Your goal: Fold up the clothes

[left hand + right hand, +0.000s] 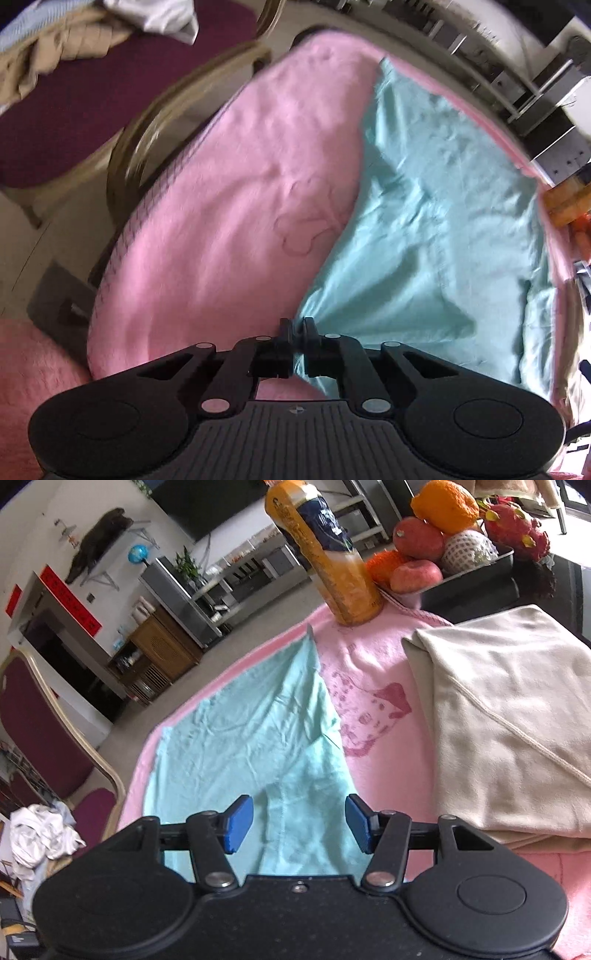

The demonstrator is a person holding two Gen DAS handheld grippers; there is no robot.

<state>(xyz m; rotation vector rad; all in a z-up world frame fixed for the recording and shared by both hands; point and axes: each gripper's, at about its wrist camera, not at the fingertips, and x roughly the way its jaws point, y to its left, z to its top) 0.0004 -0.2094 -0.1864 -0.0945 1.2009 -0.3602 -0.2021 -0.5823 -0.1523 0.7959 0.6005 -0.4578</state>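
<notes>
Pinched between the black fingers of my left tool [297,328] is a corner of the teal cloth [424,229], the two fingers pressed together on the fabric so that it bunches and runs up into them. From that corner the cloth spreads away across the pink blanket [221,206] covering the desk, lying mostly flat with soft wrinkles and one edge running diagonally over the pink.

My right tool [298,823] hangs just above the near part of the teal cloth [251,731], its blue pads [239,821] standing wide apart with nothing between them. In this view the cloth narrows to a point toward the far edge of the desk, close to the base of an orange juice bottle [332,554] that stands upright on the pink blanket [384,738]. A printed pink figure shows on the blanket just right of the cloth.

Right of that lies a folded beige garment [509,709], apart from the teal cloth. Behind it, a dark tray of fruit [447,535] sits at the far corner beside the bottle.

Off the desk to the left stands a maroon chair [92,103] with beige and white clothes [92,33] heaped on its seat.
</notes>
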